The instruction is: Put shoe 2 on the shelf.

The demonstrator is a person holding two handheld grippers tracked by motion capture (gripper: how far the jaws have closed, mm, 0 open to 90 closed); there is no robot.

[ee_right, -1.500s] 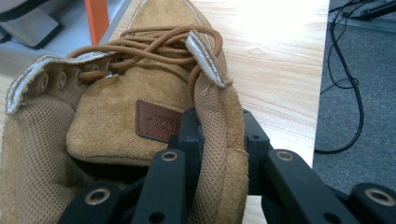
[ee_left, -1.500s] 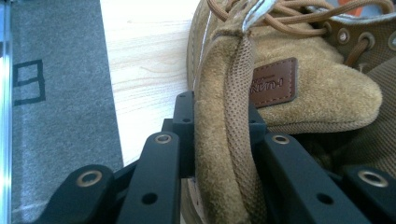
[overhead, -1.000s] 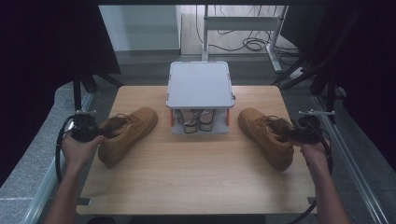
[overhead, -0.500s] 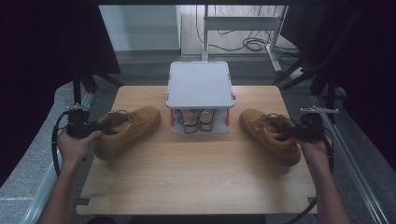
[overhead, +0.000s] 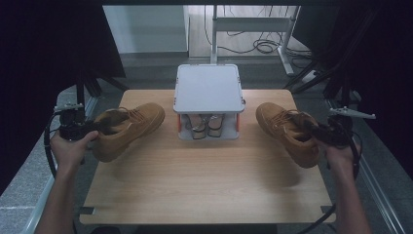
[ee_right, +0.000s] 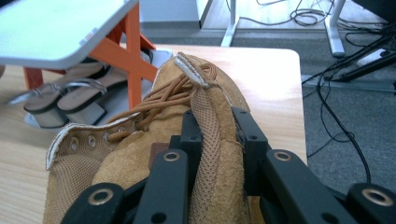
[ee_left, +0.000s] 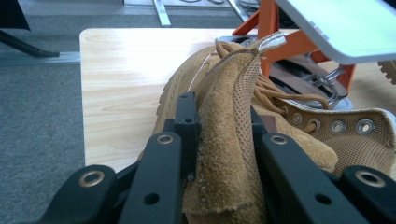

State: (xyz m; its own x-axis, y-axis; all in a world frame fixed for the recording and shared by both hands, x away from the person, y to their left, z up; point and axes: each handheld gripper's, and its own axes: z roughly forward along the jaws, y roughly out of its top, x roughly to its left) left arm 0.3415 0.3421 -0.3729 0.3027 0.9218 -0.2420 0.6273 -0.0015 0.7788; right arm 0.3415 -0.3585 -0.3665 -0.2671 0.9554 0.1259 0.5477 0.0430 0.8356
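Boots, two tan suede ones, sit toward opposite side edges of the tabletop [overhead: 204,180], with a small rack [overhead: 209,87] between them near the far edge. The left boot [overhead: 129,129] lies near the left edge, its toe pointing toward the rack and its heel end toward the near-left; it looks tilted, and whether its sole rests flat cannot be told. The left tongs [overhead: 95,127] are clenched on the boot's tongue: in the left gripper view the two black jaws press either side of the upright suede and mesh flap [ee_left: 229,140], with laces and eyelets just beyond. The left hand [overhead: 70,148] holds these tongs just off the left edge. The right boot [overhead: 287,131] lies near the right edge, toe toward the far side and the rack, heel toward the near-right. The right tongs [overhead: 314,129] grasp its tongue [ee_right: 208,135] the same way, jaws closed on both faces of the flap in the right gripper view. The right hand [overhead: 341,151] grips them at the right edge. The rack has a flat grey top on orange legs, and a pair of sandals [overhead: 204,124] with metal buckles sits on its lower level.
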